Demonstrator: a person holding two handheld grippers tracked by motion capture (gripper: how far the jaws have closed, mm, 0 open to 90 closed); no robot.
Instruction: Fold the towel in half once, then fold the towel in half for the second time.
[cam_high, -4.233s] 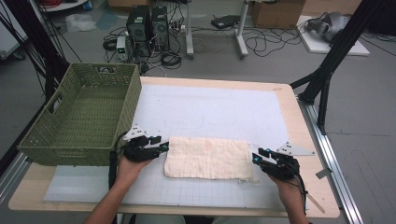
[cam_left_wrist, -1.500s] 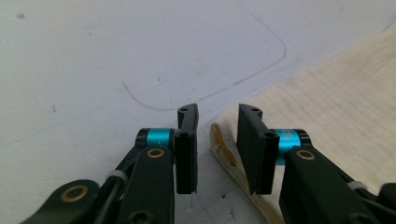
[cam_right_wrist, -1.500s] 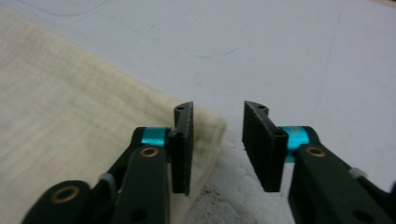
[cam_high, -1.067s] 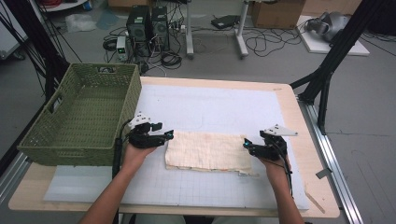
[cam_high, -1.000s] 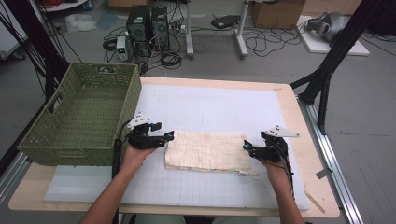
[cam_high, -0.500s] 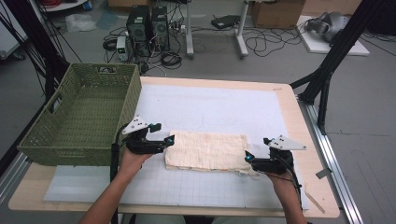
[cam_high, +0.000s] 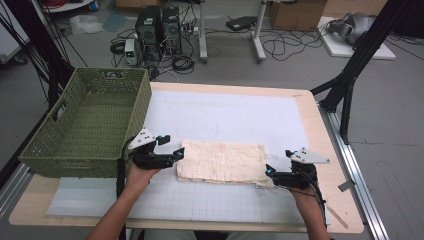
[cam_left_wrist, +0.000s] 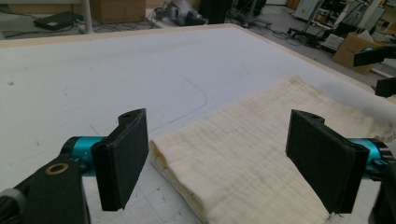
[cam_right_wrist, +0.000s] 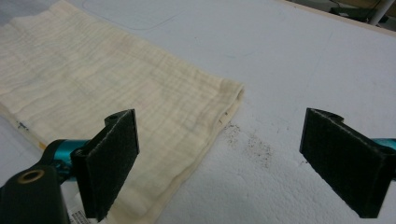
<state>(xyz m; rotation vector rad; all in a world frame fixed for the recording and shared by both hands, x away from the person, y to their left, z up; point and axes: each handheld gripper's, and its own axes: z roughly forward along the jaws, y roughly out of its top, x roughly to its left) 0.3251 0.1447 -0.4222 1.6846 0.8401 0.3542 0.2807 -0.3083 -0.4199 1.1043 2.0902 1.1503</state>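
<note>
Wicker first: a green basket sits at the far left of the counter, on the edge of the white gridded mat that covers most of the wooden top. Just right of the basket's near corner, the left gripper lies low over the mat, held in the person's left hand, its tips at the left short edge of the folded cream cloth. In the left gripper view its jaws have just been opening and stand wide apart, one on either side of the cloth's near corner, pads clear of the fabric and pressing on nothing; the folded layers show along that edge. The cloth lies flat in the middle of the mat's near half, long side running across the counter. At its right short edge the right gripper rests near the mat in the person's right hand. In the right gripper view those jaws also stand wide apart, the cloth's corner lying under the left one, bare speckled mat under the right one, and nothing is clamped between them.
</note>
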